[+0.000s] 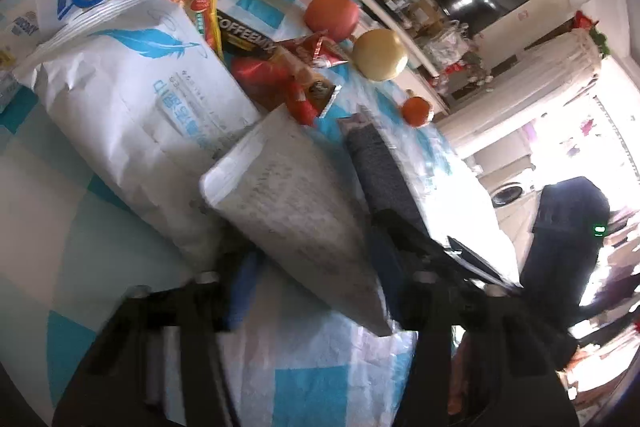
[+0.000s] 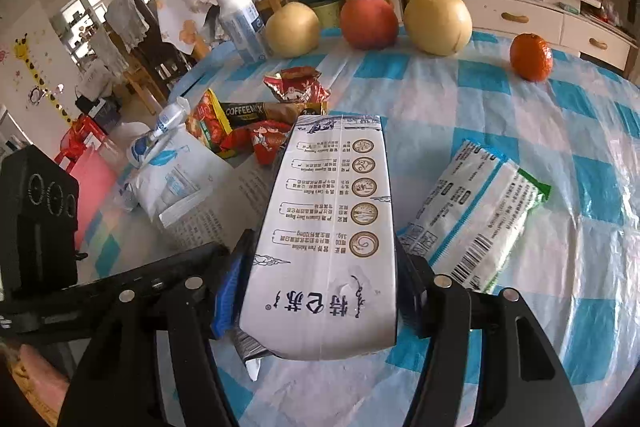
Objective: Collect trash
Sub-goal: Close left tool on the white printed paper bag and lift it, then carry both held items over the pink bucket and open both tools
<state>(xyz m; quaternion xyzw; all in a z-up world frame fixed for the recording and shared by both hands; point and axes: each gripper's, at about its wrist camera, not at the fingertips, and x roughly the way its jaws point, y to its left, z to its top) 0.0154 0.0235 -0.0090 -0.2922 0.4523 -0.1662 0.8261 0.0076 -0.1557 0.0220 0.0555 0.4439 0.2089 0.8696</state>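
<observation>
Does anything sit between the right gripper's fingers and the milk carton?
Nothing visible does. The right gripper already has the milk carton clamped between its fingers, which press directly on the carton's two sides.

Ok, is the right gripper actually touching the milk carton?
Touching. In the right wrist view the right gripper has both fingers flat against the sides of the white milk carton, with no gap visible on either side.

White carton point(image 1: 296, 211) between left hand-held gripper point(image 1: 316, 267) fingers
</observation>
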